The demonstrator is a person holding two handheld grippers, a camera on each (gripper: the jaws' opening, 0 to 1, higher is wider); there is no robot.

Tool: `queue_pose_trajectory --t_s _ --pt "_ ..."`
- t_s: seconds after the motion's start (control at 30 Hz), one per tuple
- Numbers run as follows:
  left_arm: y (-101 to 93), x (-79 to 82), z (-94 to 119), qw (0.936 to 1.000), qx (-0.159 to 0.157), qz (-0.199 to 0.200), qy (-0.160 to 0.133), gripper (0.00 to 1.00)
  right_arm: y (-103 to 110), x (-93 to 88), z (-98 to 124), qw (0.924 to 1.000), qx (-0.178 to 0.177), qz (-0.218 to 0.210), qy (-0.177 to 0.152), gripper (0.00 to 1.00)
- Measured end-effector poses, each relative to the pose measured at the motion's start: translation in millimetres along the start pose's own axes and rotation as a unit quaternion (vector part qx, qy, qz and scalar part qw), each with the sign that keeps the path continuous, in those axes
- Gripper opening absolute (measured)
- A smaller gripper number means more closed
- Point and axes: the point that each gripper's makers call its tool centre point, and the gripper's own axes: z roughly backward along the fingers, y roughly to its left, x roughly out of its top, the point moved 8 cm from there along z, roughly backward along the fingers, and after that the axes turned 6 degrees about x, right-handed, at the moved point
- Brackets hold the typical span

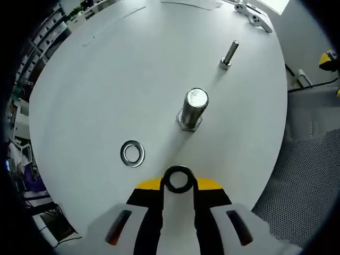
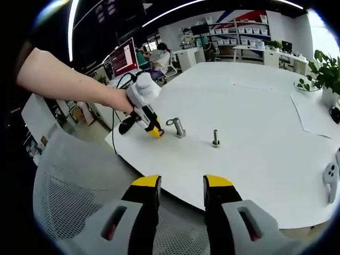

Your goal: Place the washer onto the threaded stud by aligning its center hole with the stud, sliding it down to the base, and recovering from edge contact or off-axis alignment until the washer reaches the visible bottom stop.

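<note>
My left gripper (image 1: 178, 186) is shut on a dark washer (image 1: 178, 169), held upright at its yellow-tipped jaws. It sits just short of the thick threaded stud (image 1: 192, 108), which stands on its hex base on the white table (image 1: 106, 79). In the right gripper view a hand holds that left gripper (image 2: 154, 130), and the washer (image 2: 170, 121) is close beside the stud (image 2: 179, 128), near its top. My right gripper (image 2: 181, 186) is open and holds nothing, hovering off the table's near edge.
A second, silver washer (image 1: 132, 153) lies flat on the table left of the stud. A thin bolt (image 1: 229, 54) stands beyond the stud. White controllers (image 1: 255, 16) lie at the far edge. A mesh chair (image 2: 69, 207) stands by the table, with a potted plant (image 2: 325, 74) at the right.
</note>
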Motion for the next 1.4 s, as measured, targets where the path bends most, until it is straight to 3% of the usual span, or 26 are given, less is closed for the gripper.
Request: queue_pose_trajectory --t_s 0.5,0.57,0.6,1.1,1.4 --pt "8.3 30.2 33.0 0.9989 -0.006 -0.027 -0.037 0.19 0.6 -0.2 0.3 1.0 0.002 0.002 0.002 0.34" --pt "6.3 34.9 38.1 0.9984 -0.02 -0.026 -0.045 0.19 0.8 -0.1 0.4 1.0 0.002 0.002 0.002 0.34" --pt "2.2 39.8 40.9 0.9972 -0.035 -0.021 -0.063 0.19 0.8 -0.1 0.4 1.0 0.002 0.002 0.002 0.34" --pt "-7.4 72.5 42.0 0.9954 -0.023 -0.063 -0.068 0.19 0.4 0.2 0.5 1.0 0.004 0.0 -0.002 0.34" --pt "-11.1 74.0 32.0 0.9939 -0.021 -0.096 -0.051 0.19 0.6 0.7 0.8 1.0 0.005 -0.003 -0.006 0.34"
